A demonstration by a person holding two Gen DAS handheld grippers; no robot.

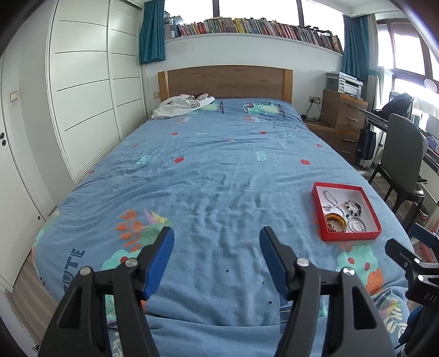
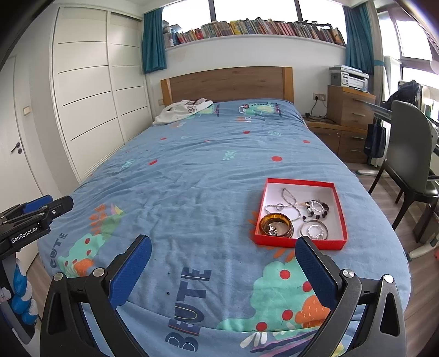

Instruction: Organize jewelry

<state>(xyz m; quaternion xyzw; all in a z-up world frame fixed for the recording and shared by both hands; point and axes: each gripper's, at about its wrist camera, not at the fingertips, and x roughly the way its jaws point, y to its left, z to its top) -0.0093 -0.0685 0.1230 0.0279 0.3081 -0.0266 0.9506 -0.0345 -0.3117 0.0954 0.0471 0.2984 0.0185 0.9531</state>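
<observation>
Bright daylight from blown-out windows (image 1: 258,11) (edges bent by fisheye), focus sharp.

A box (image 2: 301,241) lies on the bed (image 2: 192,178), toward its right side. Bracelets (image 2: 275,224) lie inside, near the front

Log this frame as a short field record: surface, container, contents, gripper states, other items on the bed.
surface: blue patterned bedspread on a wooden-headboard bed
container: shallow red cardboard box with white lining, lying open on the bedspread
contents: amber bangle, silver bangle, dark beaded bracelet, silver chain
left gripper: open, empty
right gripper: open, empty, short of the box
other: white garment near the headboard
</observation>
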